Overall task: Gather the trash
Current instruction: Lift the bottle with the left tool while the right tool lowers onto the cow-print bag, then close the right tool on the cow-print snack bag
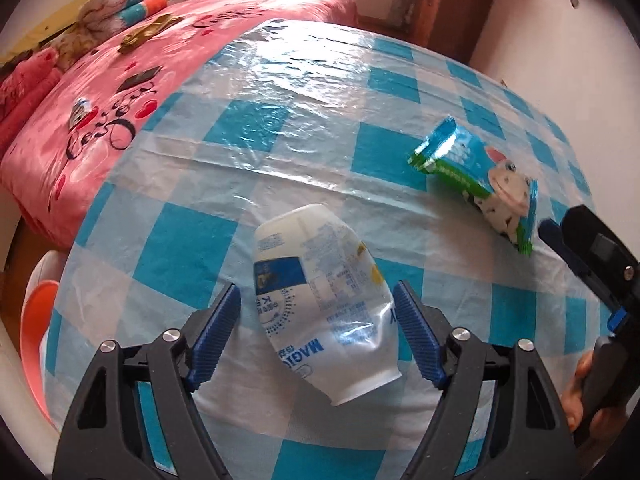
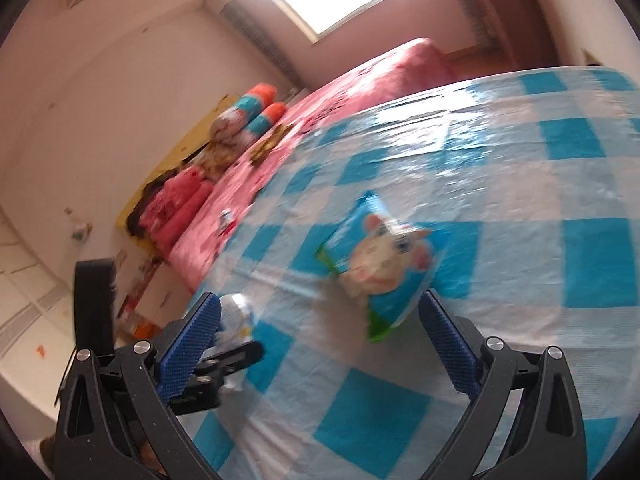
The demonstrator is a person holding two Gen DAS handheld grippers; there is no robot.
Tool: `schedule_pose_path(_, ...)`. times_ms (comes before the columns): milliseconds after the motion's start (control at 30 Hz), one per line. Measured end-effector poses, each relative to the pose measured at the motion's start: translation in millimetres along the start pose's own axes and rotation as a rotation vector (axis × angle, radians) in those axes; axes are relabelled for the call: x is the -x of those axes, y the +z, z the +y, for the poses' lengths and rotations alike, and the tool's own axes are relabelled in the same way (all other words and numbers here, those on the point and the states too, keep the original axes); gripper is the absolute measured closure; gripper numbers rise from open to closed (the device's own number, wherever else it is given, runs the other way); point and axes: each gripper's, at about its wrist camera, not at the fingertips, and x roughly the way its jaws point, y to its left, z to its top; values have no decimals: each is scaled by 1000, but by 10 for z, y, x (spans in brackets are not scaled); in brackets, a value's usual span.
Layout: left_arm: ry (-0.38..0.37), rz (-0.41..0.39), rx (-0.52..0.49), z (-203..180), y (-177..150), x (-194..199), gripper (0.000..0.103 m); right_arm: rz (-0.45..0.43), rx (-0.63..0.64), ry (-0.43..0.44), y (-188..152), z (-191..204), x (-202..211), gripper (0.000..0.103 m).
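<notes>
A crushed white plastic bottle with blue print lies on the blue-and-white checked tablecloth. My left gripper is open, its blue pads on either side of the bottle, not touching it. A blue-and-green snack packet with a cartoon cow lies to the right. My right gripper is open and low over the table, the packet just ahead between its fingers. In the left wrist view the right gripper shows at the right edge. The right wrist view is blurred; the bottle shows behind its left finger.
A bed with a pink cover and rolled bedding stands close to the table's left side. An orange-and-white chair is at the table's near left. A wooden door is beyond the table.
</notes>
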Motion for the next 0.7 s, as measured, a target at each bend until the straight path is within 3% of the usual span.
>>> schedule_pose_path(100,26,-39,7,12,-31,18,38,-39,-22,-23,13,-42,68,5)
schedule_pose_path(367,-56,-58,-11,129,-106,81,38,-87,-42,-132,26,-227,265,5)
schedule_pose_path(700,-156,-89,-73,421,-266,266,38,-5,13,-211,56,-116,107,5)
